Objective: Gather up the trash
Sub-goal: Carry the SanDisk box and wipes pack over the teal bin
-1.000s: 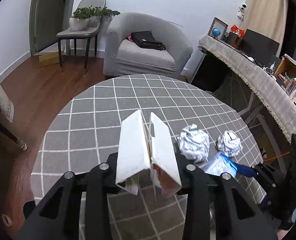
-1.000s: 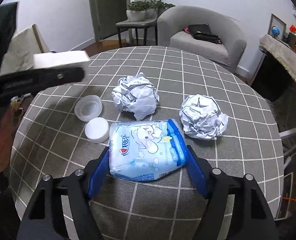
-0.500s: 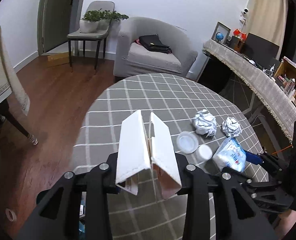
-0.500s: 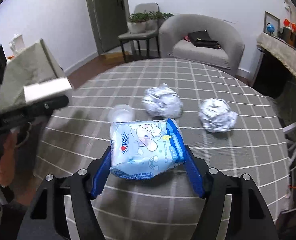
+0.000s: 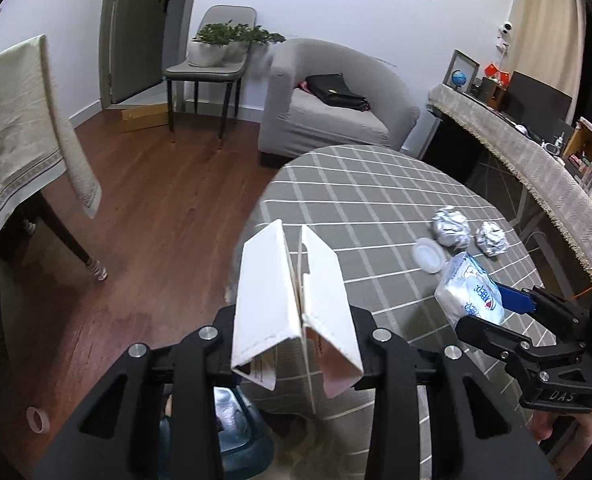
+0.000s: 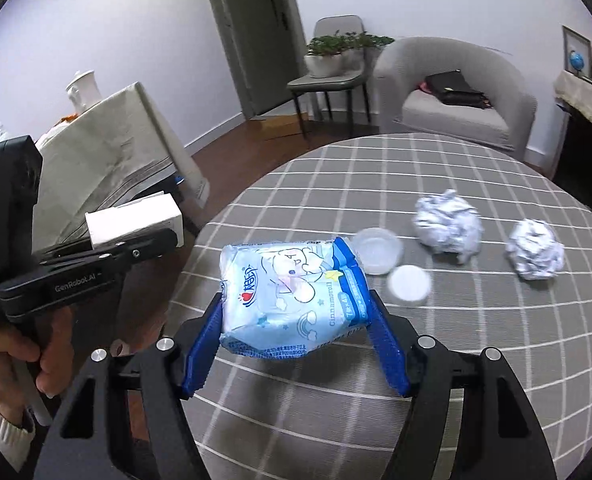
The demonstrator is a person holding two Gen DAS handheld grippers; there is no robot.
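White box (image 5: 294, 304) sits clamped in the left gripper (image 5: 296, 320); the right gripper (image 6: 296, 328) squeezes the pack (image 6: 292, 296) above the table (image 6: 415, 360). Best carry both level to the bin, not loosening early.

Each camera sits on the back of its own tongs and looks forward and down along the two fingers.

The left camera looks over the left edge of the round desk (image 5: 379, 216), so it sees a lot of wood floor (image 5: 148, 216) too. The right tongs (image 5: 507, 300) show at its right side.

The right camera is more over the desk (image 6: 435, 168) and close to it. The left tongs (image 6: 164, 232) show at its left side.

Both views share the desk top, the two paper balls (image 5: 451, 226) (image 6: 447, 220) and the gray armchair (image 5: 335, 108) (image 6: 455, 92) far back.
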